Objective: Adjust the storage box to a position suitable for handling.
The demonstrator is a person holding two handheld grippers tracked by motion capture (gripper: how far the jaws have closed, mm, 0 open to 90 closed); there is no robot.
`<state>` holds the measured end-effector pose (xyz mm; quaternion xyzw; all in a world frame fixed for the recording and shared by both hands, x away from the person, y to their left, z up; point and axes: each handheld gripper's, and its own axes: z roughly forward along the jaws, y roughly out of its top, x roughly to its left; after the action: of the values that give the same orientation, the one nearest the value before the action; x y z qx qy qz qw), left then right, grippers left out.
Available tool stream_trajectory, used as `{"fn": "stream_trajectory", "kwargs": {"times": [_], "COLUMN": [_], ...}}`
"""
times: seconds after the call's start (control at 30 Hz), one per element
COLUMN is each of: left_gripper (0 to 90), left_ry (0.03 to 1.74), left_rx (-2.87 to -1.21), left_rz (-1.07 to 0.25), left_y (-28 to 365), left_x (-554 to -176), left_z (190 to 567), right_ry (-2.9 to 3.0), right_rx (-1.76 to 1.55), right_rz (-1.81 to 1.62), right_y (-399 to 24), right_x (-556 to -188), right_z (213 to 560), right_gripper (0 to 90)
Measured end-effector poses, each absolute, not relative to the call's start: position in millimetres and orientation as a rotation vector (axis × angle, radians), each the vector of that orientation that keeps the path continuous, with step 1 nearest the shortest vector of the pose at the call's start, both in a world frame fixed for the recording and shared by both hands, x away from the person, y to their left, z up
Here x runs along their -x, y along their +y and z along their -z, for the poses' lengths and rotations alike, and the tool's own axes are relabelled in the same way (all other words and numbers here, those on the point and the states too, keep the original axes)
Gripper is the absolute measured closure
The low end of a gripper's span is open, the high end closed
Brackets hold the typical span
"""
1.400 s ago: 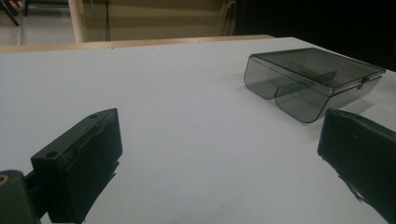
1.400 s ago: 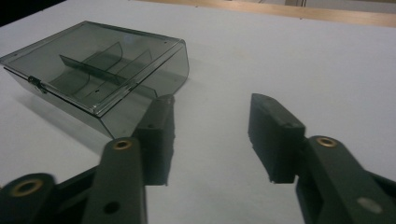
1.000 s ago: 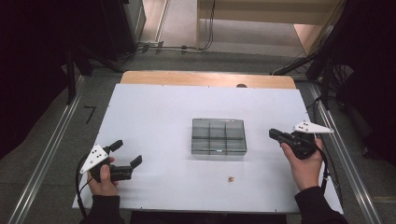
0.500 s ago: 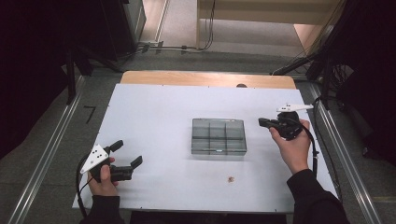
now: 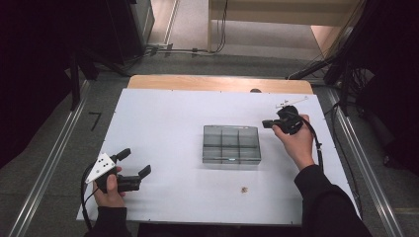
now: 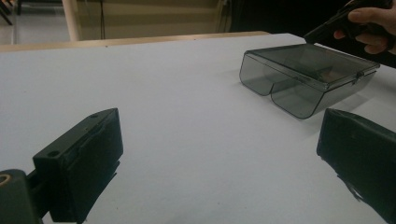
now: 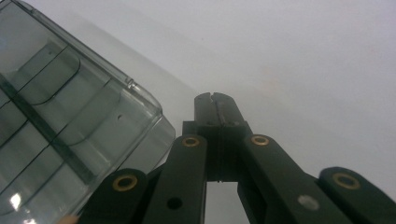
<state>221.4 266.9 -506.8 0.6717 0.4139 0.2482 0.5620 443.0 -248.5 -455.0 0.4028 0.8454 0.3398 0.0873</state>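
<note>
Left gripper [image 5: 132, 168] rests on surface [image 5: 163, 123], fingers wide apart, holding nothing. Grey box [image 5: 231, 144] sits mid-surface (lid down). Right gripper [image 5: 267, 124] near box's far right corner, fingers clenched together, empty. Best: nudge box edge slowly, stay low.

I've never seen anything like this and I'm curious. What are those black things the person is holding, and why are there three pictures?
A person sits at a white table holding a grabbing tool in each hand. One camera looks down from above; the other two ride on the tools and look along their black fingers. The left gripper has its fingers spread apart and holds nothing. The right gripper has its fingers pressed together, also empty, beside a smoky see-through box with little compartments and a closed lid. A tiny brown crumb lies nearer the person; I can't tell what it is.
</note>
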Motion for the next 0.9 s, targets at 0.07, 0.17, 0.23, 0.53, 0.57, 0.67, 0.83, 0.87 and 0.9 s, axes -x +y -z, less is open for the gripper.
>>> {"fn": "stream_trajectory", "kwargs": {"times": [0.07,0.17,0.23,0.53,0.57,0.67,0.83,0.87,0.9], "left_gripper": [0.9,0.9,0.9,1.9,1.9,1.9,1.9,1.9,1.9], "left_ry": [0.976,0.975,0.973,0.974,0.976,0.976,0.974,0.974,0.975], "left_rx": [-1.584,-1.586,-1.588,-1.592,-1.592,-1.591,-1.595,-1.596,-1.597], "left_rz": [-0.585,-0.585,-0.584,-0.582,-0.583,-0.585,-0.587,-0.587,-0.587], "left_y": [266.8,266.7,266.7,265.9,265.6,265.2,265.0,265.0,265.0], "left_x": [-221.6,-221.6,-221.6,-221.9,-221.9,-222.0,-222.0,-222.1,-222.0], "left_z": [506.7,506.8,506.7,506.8,506.8,506.9,506.8,506.8,506.8], "right_ry": [2.537,2.572,2.583,2.613,2.619,2.603,2.613,2.625,2.638], "right_rx": [-1.199,-1.173,-1.176,-1.167,-1.127,-1.133,-1.129,-1.115,-1.090], "right_rz": [-1.001,-0.981,-0.985,-1.012,-1.024,-1.024,-1.057,-1.058,-1.054], "right_y": [-245.3,-239.2,-236.2,-231.1,-227.3,-225.5,-221.8,-219.7,-215.7], "right_x": [-448.4,-454.1,-456.7,-458.5,-456.3,-454.6,-451.8,-450.5,-448.2], "right_z": [459.0,464.0,466.7,475.5,476.3,476.1,478.7,479.5,480.8], "right_gripper": [87.5,87.5,87.5,87.5,87.6,87.6,87.6,87.6,87.6]}}
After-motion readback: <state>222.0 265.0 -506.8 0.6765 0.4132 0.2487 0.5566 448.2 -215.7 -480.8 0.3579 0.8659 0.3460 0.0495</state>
